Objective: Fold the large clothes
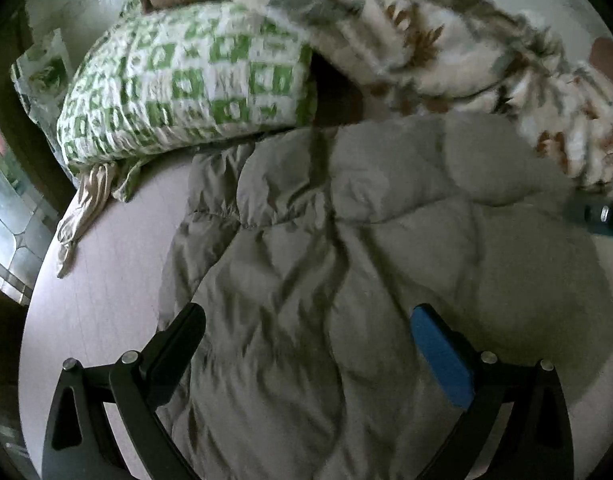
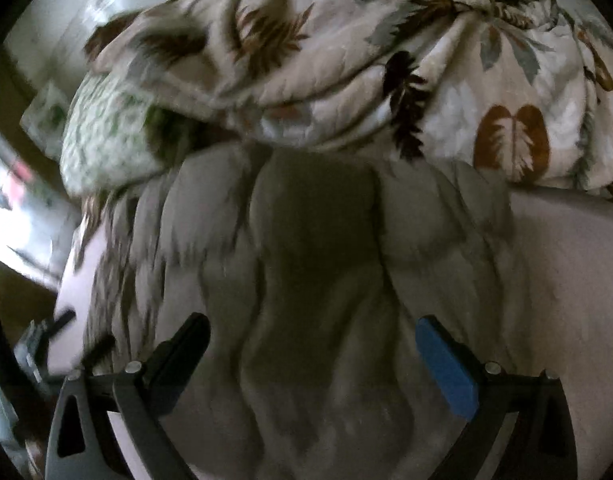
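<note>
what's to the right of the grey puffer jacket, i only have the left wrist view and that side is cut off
Observer: In the right wrist view, bare pale bed sheet lies right of the grey puffer jacket.
Operator: is the right gripper holding anything
Observer: No. The right gripper is open over the jacket, with fabric visible between its fingers but not pinched.
Operator: how close is the leaf blanket on that side
Observer: The leaf-print blanket is bunched at the jacket's far end and overlaps its top edge there.
</note>
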A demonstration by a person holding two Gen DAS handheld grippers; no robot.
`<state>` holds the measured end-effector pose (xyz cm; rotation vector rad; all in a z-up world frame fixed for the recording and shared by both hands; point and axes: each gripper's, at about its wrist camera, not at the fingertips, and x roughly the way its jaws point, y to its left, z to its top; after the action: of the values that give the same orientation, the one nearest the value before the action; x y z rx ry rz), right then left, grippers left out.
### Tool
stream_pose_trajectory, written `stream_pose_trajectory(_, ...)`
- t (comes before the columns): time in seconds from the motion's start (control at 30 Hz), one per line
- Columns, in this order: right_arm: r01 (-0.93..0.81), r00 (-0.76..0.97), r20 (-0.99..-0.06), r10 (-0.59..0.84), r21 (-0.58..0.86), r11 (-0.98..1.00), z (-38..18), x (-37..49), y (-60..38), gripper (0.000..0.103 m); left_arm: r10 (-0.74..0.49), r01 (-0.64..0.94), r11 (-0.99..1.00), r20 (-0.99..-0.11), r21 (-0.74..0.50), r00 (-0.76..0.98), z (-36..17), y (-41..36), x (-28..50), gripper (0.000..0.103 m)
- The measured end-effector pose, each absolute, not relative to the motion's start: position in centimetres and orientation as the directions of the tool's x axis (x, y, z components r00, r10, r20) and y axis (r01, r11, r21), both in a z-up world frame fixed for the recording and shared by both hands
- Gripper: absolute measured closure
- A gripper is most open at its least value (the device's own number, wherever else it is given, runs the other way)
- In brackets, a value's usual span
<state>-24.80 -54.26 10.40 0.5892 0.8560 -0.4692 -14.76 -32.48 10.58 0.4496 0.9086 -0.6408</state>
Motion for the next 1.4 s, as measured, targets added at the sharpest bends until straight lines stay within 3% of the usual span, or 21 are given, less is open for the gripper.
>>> stream_pose_trajectory(0.17,0.677,0.525,-0.835,-0.165,0.292,0.676,7.3,-20.8,-57.0,0.0,-0.251,0.676,0.731,-0.884,0.094,0.394,7.1,-33.7,-12.4,0.0)
stream_pose_trajectory(0.27,0.684,0.456,-0.876,-0.158,0.232,0.691,4.5,-19.2,-58.2,0.0,-0.233,0.688,0.712,-0.876,0.142,0.423,6.6,-34.5,-12.3,0.0)
stream_pose_trajectory(0.37,0.696,0.456,-0.881,-0.128,0.263,0.668,3.4,-19.1,-59.2,0.0,-0.213,0.691,0.699,-0.869,0.184,0.447,6.5,-35.3,-12.4,0.0)
stream_pose_trajectory(0.67,0.599,0.549,-0.82,-0.159,0.253,0.76,9.1,-23.6,-54.9,0.0,-0.313,0.694,0.71,-0.829,0.119,0.463,9.5,-31.5,-13.6,0.0)
stream_pose_trajectory(0.87,0.551,0.465,-0.873,-0.147,0.155,0.82,6.6,-26.3,-50.8,0.0,-0.268,0.672,0.731,-0.858,0.115,0.438,7.5,-29.7,-13.4,0.0)
stream_pose_trajectory(1.0,0.568,0.463,-0.877,-0.132,0.179,0.803,4.6,-25.9,-51.3,0.0,-0.246,0.653,0.749,-0.869,0.111,0.43,6.8,-30.1,-13.4,0.0)
stream_pose_trajectory(1.4,0.601,0.482,-0.856,-0.185,0.17,0.781,10.6,-31.1,-52.6,0.0,-0.296,0.681,0.727,-0.857,0.084,0.422,10.3,-25.5,-11.8,0.0)
